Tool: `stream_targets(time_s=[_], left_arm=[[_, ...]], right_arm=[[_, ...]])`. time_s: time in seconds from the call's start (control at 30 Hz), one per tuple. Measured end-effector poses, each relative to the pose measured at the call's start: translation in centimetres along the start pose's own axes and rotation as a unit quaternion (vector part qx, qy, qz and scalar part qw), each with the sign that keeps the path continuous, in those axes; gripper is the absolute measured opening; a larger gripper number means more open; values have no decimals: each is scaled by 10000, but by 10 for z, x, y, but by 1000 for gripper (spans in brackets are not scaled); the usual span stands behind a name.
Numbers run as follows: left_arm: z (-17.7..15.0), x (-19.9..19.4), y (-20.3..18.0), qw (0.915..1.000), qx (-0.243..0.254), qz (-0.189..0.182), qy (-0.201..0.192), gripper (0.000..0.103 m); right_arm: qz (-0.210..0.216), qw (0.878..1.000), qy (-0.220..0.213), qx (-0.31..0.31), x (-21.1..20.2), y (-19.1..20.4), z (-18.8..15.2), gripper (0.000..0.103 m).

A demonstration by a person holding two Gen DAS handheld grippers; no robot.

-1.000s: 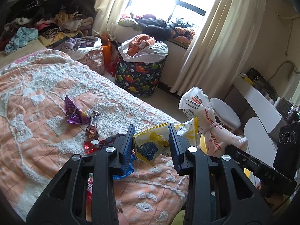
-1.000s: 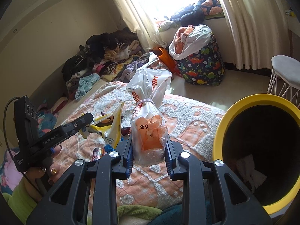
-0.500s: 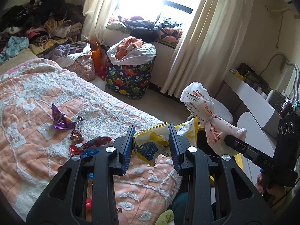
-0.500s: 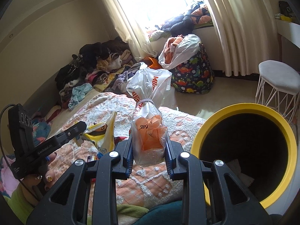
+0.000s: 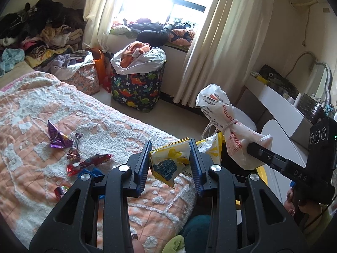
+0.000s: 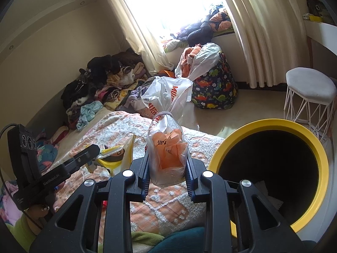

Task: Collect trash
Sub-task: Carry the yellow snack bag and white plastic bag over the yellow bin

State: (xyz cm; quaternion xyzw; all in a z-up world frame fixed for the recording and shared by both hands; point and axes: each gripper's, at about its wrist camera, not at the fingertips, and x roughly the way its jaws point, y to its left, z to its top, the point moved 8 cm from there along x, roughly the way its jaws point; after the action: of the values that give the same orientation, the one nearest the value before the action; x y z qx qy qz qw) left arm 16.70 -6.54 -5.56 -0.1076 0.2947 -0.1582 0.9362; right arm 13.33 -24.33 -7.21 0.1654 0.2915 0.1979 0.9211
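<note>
Now, with the right gripper [image 6: 167, 169] clamped on the tied plastic bag [image 6: 167, 151] and the left gripper [image 5: 170, 164] on the yellow snack packet [image 5: 168, 162], both are best released only once held over the yellow-rimmed bin [image 6: 316, 154] to the right.

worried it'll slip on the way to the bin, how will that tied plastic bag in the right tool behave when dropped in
The tied plastic bag looks soft and light: thin film crumples between the right tool pads. It probably sags rather than slips, since the pads pinch its bulged bottom. Released over the yellow bin, it should drop limply without rolling.
</note>
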Motion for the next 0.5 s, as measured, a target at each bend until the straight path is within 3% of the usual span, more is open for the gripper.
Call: stream_targets(time_s=[0.5], left_arm=[[-13, 23, -43, 9987, 377, -268, 222, 28]], right_arm=[[-536, 9977, -275, 313, -24, -41, 15, 26]])
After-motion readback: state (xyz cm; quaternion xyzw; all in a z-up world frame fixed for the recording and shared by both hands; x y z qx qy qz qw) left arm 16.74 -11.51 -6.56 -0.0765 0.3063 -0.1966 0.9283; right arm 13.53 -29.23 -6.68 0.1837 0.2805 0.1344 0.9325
